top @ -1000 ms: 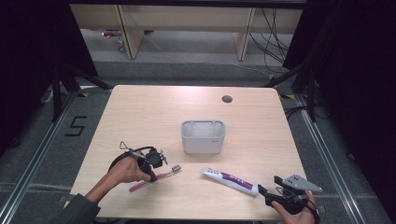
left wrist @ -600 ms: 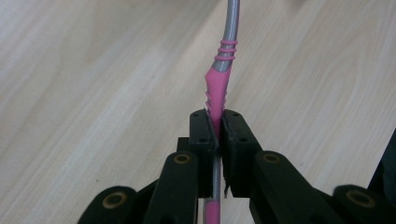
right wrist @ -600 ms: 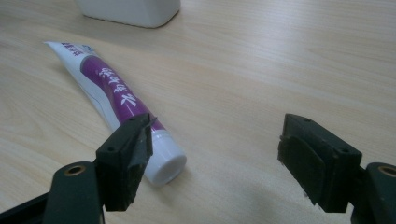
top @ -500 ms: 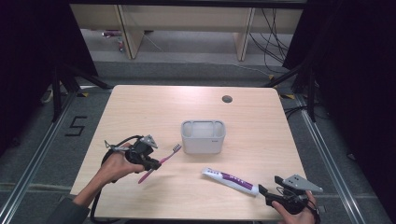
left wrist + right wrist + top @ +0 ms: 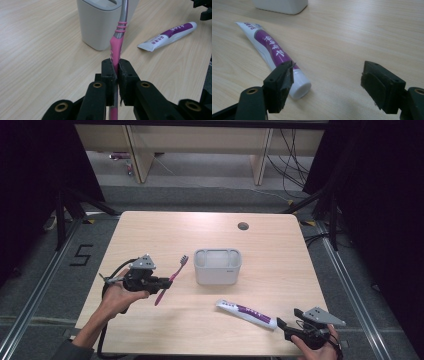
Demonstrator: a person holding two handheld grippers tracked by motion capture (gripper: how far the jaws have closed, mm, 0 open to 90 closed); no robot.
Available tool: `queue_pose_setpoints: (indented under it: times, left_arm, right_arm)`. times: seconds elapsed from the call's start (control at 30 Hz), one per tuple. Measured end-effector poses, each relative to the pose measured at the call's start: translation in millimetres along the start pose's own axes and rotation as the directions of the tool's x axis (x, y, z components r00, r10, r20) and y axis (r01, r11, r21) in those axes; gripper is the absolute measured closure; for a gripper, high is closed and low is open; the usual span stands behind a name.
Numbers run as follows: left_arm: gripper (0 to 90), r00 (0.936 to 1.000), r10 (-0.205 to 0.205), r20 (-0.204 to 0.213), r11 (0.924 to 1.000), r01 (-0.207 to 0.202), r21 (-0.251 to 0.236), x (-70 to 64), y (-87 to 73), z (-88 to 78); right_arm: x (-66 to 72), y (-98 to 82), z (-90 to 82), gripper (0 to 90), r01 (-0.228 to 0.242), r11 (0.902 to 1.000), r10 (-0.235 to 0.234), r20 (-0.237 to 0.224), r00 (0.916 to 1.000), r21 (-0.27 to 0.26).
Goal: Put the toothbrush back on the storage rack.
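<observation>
A pink toothbrush [image 5: 170, 280] [image 5: 117, 47] with a grey neck is lifted off the table, its bristle end tilted up toward the grey-white cup-like container [image 5: 217, 266] [image 5: 102, 22]. My left gripper [image 5: 164, 283] [image 5: 117, 72] is shut on its pink handle, just left of the container. A white and purple toothpaste tube [image 5: 246, 313] [image 5: 270, 53] lies flat on the table, cap toward my right gripper [image 5: 285, 324] [image 5: 327, 82]. That gripper rests open near the table's front right edge, its left jaw beside the tube's cap, nothing between the pads.
The wooden table [image 5: 280, 250] has a small round cable hole [image 5: 243, 226] at the back right. Shelving and loose cables stand beyond the far edge. Dark metal frame legs flank the table on both sides.
My left gripper has lifted the toothbrush from the table and carried it up and toward the container. The right gripper and the tube have stayed put.
</observation>
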State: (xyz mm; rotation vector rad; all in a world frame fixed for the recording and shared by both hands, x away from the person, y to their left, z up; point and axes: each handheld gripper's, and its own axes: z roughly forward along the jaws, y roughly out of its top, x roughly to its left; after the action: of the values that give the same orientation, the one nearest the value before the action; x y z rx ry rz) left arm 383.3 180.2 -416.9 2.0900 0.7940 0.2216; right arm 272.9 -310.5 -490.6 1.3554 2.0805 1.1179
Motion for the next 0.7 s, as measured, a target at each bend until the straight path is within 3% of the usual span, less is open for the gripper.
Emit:
queue_pose_setpoints:
  times: [0.17, 0.5, 0.7]
  left_arm:
    - [83.0, 0.9998, -0.015, -0.015, 0.9987, 0.015, -0.049, 1.0, 2.3, 2.2]
    - [83.0, 0.9994, -0.025, -0.026, 0.9874, 0.021, -0.157, -4.1, 15.9, 1.9]
    - [83.0, 0.9994, -0.032, -0.014, 0.9741, 0.028, -0.224, -5.3, 24.5, 5.2]
  right_arm:
    - [-0.8, -0.4, 0.1, 26.3, 0.000, 1.0000, 0.000, 0.007, 1.0000, -0.010]
    - [-1.0, -0.6, 0.1, 26.3, 0.001, 1.0000, -0.001, 0.000, 1.0000, -0.003]
    - [-0.7, -0.6, 0.4, 26.3, 0.002, 1.0000, -0.002, 0.001, 1.0000, -0.002]
